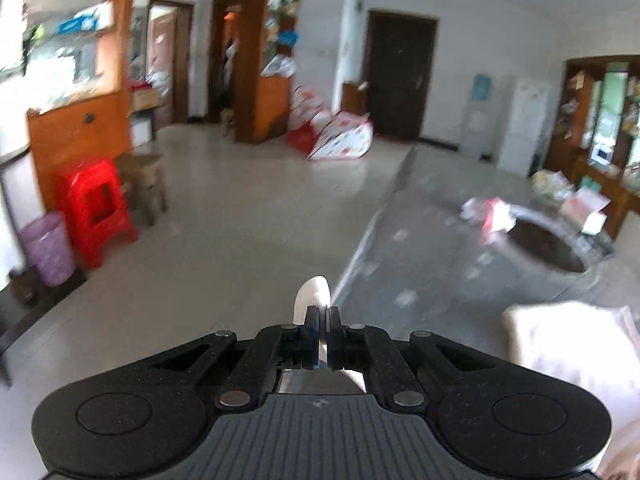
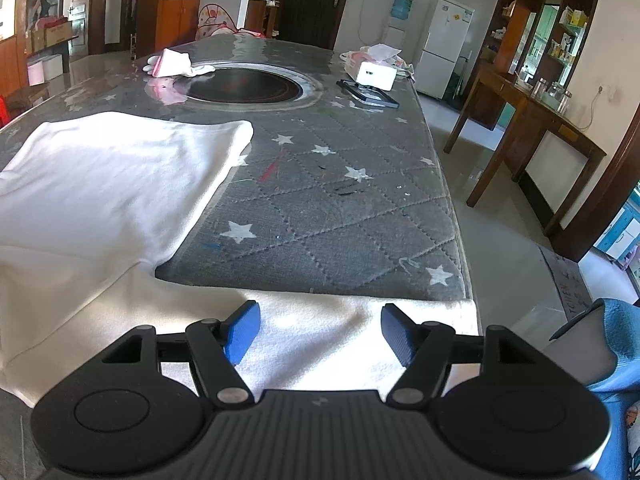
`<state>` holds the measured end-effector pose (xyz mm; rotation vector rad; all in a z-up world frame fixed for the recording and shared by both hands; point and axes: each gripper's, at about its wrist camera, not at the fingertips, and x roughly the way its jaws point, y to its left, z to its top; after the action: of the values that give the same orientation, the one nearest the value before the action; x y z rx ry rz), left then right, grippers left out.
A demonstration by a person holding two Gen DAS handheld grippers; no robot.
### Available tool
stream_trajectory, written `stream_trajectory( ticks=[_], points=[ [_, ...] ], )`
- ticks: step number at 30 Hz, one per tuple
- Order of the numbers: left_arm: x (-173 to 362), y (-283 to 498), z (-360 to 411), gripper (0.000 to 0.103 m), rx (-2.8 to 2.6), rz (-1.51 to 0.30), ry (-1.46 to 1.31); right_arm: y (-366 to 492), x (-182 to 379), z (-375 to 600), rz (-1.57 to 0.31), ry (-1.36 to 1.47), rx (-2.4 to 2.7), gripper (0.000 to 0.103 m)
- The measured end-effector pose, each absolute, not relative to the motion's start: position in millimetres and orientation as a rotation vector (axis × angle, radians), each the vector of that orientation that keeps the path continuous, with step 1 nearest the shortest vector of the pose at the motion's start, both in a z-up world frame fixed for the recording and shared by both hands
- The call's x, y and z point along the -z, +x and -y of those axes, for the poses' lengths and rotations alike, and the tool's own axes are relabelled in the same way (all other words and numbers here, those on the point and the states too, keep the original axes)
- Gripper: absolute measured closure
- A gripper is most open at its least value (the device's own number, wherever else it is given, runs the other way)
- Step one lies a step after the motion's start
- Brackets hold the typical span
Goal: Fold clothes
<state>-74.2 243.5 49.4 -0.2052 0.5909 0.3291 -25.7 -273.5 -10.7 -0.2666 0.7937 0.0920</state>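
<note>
Left wrist view: left gripper (image 1: 323, 332) pinched tight on a fold of white shirt (image 1: 314, 292), lifted off the worktop (image 1: 420, 240). Right gripper (image 2: 320, 330) spread wide, empty, over the near sleeve on the worktop. Soft, light, limp cloth; best taken at hem or shoulder edge, likely to sag.

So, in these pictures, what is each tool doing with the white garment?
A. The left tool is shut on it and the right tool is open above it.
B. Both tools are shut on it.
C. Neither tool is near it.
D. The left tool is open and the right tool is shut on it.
A: the left tool pinches white garment between closed fingers, while the right tool stands wide open over the cloth.
</note>
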Motion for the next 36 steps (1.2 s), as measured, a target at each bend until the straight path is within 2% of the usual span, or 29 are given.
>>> stream_trajectory(
  ticks=[5,7,11,17,23,31,35,36],
  points=[
    [-23,-80,-256,0.099,-0.375,-0.7,-0.235,-27,8,270,-0.792,-0.302,-0.096,0.034],
    [-20,-82,-258,0.091,-0.382,-0.725,-0.233,-30,4,266,-0.782,-0.329,-0.105,0.034],
    [-28,-85,-250,0.081,-0.387,-0.715,-0.186,-41,-12,257,-0.753,-0.334,-0.17,0.035],
    [-47,-97,-220,0.081,-0.2,-0.688,-0.171,-59,-31,231,-0.754,-0.298,-0.377,0.047],
    [-54,-102,-139,0.079,0.215,-0.709,-0.096,-74,-39,194,-0.781,-0.27,-0.61,0.058],
    [-43,-112,-47,0.062,0.548,-0.728,0.065,-92,-30,154,-0.811,-0.338,-0.743,0.072],
    [-28,-105,-27,0.061,0.544,-0.736,0.15,-96,-21,147,-0.811,-0.375,-0.736,0.082],
    [-24,-102,-24,0.061,0.546,-0.744,0.158,-96,-18,147,-0.814,-0.381,-0.733,0.088]
  ],
)
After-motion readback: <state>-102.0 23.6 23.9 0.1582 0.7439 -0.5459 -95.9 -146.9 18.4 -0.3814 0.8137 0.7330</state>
